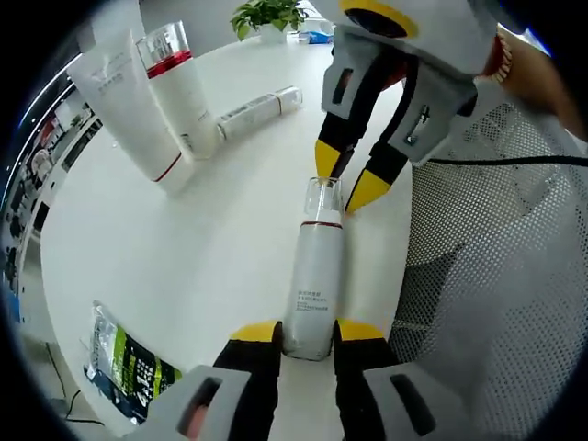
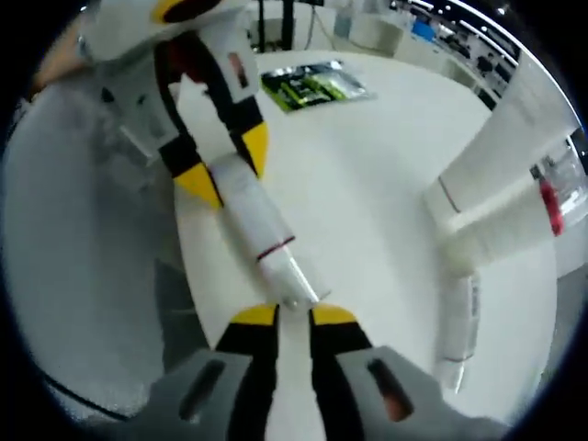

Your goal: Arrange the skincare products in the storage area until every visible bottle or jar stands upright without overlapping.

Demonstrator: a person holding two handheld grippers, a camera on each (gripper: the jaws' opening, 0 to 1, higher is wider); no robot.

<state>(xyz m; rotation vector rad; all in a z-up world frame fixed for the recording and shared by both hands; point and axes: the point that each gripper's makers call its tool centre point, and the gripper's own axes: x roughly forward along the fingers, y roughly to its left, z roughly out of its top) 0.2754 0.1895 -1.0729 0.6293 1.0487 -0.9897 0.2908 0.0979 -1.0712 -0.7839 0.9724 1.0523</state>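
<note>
Left gripper view looks along the left hand-held gripper (image 1: 305,333), whose yellow-tipped jaws are clamped on the base of a white bottle (image 1: 314,294) with a red band and a clear cap. This bottle lies on the round white worktop (image 1: 211,248), pointing away from the camera. At its far end the right hand-held gripper (image 1: 347,179) reaches down from the upper right, its two jaws set either side of the clear cap. To the far left, a tall white tube (image 1: 129,101) stands upright, and just beside it on the right stands a white bottle with a red collar and silver cap (image 1: 179,87). Behind them a slim white bottle (image 1: 257,110) lies on its side. A green and black sachet (image 1: 124,363) lies flat at the near left edge. A white mesh basket (image 1: 496,257) sits just off the worktop's right side, and a potted plant (image 1: 268,16) stands at the far edge.

Right gripper view shows the right hand-held gripper (image 2: 292,315) closed on the clear cap of the lying bottle (image 2: 253,216), while the left hand-held gripper (image 2: 223,158) grips its other end at the far side. On the right, the tube (image 2: 505,138) and the red-collared bottle (image 2: 505,230) stand together, with the slim bottle (image 2: 457,322) lying nearer. The sachet (image 2: 312,84) lies far off.
</note>
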